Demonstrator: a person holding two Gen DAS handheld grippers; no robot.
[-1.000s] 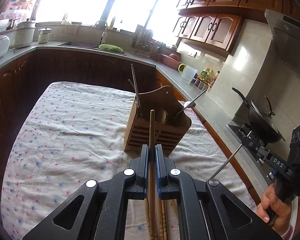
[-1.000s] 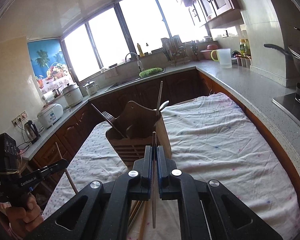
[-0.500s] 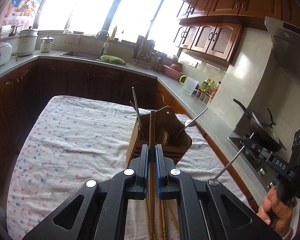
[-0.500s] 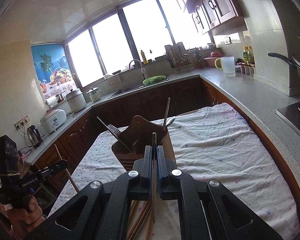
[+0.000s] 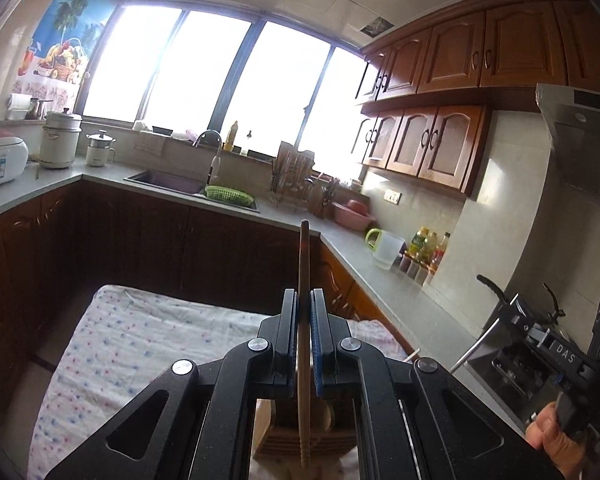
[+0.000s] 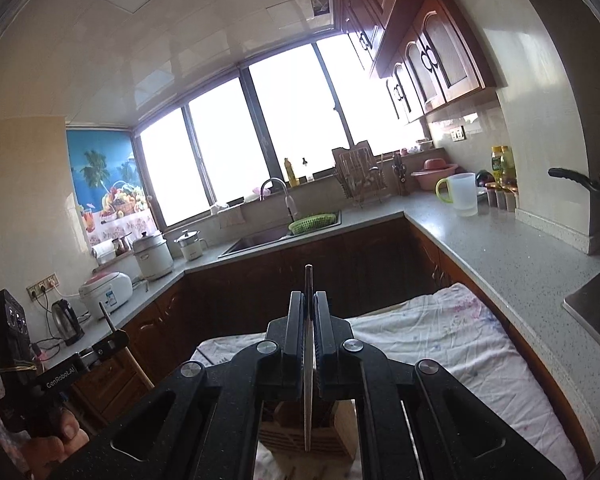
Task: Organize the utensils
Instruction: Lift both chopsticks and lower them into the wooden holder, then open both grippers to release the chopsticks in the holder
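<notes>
My left gripper (image 5: 303,296) is shut on a wooden chopstick (image 5: 303,256) that sticks up past the jaws and hangs down below them. Under the gripper stands the wooden utensil holder (image 5: 284,440), mostly hidden by the gripper body. My right gripper (image 6: 309,300) is shut on a thin metal chopstick (image 6: 308,280), its lower end above the same holder (image 6: 284,432). Each wrist view shows the other gripper at its edge: the right gripper (image 5: 518,322) with its metal stick, and the left gripper (image 6: 112,340) with its wooden one.
The holder stands on a table with a flowered cloth (image 5: 132,344). An L-shaped counter wraps round it, with a sink (image 6: 260,240), a green basket (image 5: 228,195), a dish rack (image 6: 360,176), a white jug (image 6: 460,196), rice cookers (image 5: 0,160) and a wok (image 6: 588,184) on the stove.
Both grippers have risen and tilted upward, each still holding its chopstick. The holder has slid from ahead of the jaws to beneath them in both views.
</notes>
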